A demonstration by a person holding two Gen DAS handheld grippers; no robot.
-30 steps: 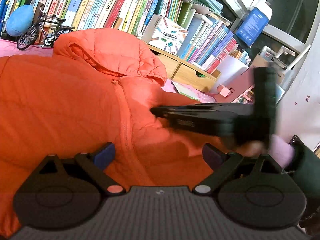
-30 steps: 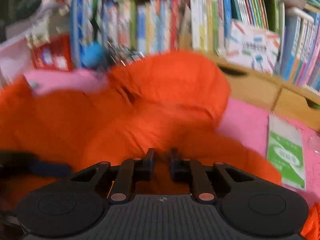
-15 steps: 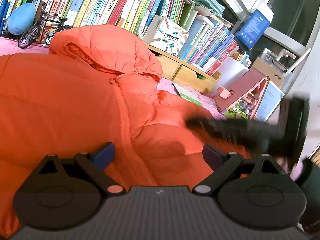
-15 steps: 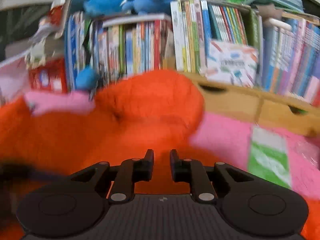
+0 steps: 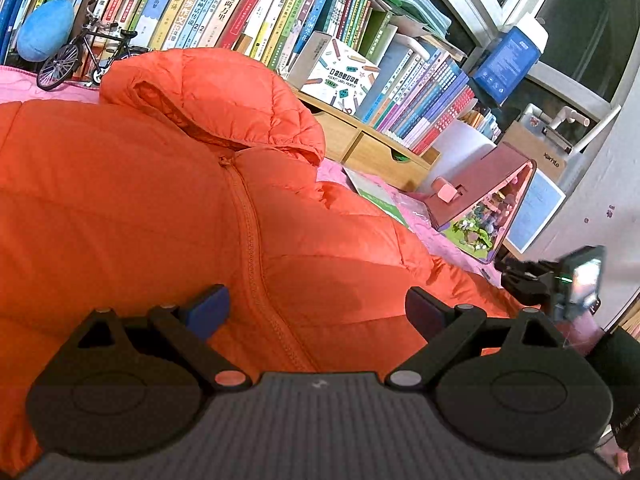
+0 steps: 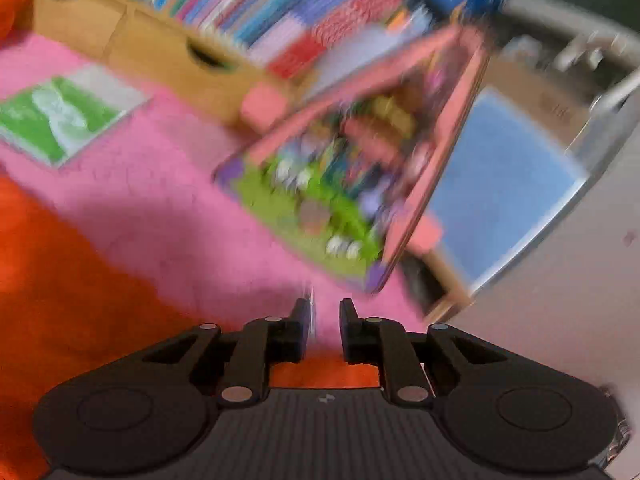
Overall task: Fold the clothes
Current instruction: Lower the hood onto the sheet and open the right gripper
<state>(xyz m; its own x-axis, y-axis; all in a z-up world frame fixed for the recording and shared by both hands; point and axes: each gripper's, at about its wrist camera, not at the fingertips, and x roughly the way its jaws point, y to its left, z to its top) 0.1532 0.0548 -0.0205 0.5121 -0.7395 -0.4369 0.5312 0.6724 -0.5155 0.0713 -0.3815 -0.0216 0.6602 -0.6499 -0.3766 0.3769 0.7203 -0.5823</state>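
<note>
An orange hooded puffer jacket (image 5: 140, 200) lies spread front-up on a pink blanket (image 6: 168, 208), its zip (image 5: 248, 220) closed and its hood (image 5: 224, 96) toward the bookshelf. My left gripper (image 5: 316, 304) hovers open and wide over the jacket's lower front, astride the zip, holding nothing. My right gripper (image 6: 325, 312) is blurred with motion; its fingers stand a narrow gap apart with nothing between them, above the jacket's right edge (image 6: 60, 280). In the left wrist view the right gripper (image 5: 516, 276) shows at the far right, off the jacket's side.
A bookshelf (image 5: 240, 12) and wooden drawers (image 5: 360, 144) line the back. A green booklet (image 6: 60, 116) and a pink toy house (image 6: 360, 152) lie on the blanket right of the jacket. A model bicycle (image 5: 80, 56) and a blue plush (image 5: 44, 28) stand at the back left.
The right gripper swung off the jacket's middle to the right; its view turned from the hood and shelf to the toy house. The left gripper stayed put and open.
</note>
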